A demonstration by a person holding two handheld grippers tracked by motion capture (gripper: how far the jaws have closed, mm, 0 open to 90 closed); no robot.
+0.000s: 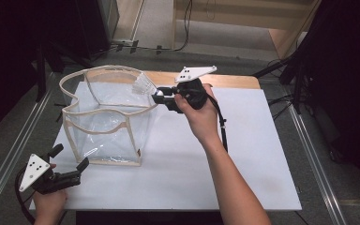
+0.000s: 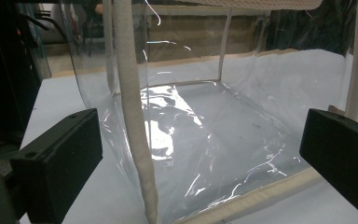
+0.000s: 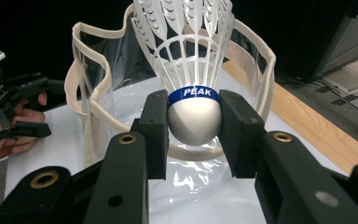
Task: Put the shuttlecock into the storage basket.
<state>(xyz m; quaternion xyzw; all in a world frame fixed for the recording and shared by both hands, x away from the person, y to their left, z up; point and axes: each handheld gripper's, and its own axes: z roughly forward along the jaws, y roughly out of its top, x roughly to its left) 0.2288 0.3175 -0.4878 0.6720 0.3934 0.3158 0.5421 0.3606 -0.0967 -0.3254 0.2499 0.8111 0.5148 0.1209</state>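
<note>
A clear plastic bag [image 1: 105, 119] with cream fabric trim stands open on the white table top [image 1: 243, 154]. My right gripper [image 1: 160, 96] is shut on the white cork of a shuttlecock [image 3: 195, 119], whose feathers [image 1: 144, 86] reach over the bag's right rim. A blue band reading PEAK wraps the cork. My left gripper [image 1: 70, 163] stands open at the bag's near left corner, its jaws spread wide either side of the bag's cream corner seam [image 2: 137, 130]. The bag [image 2: 205, 130] holds nothing that I can see.
A wooden strip [image 1: 225, 79] runs along the table's far edge. Metal rails [image 1: 309, 150] flank the table on both sides. Dark stands and cables crowd the floor beyond. The right half of the table top is bare white.
</note>
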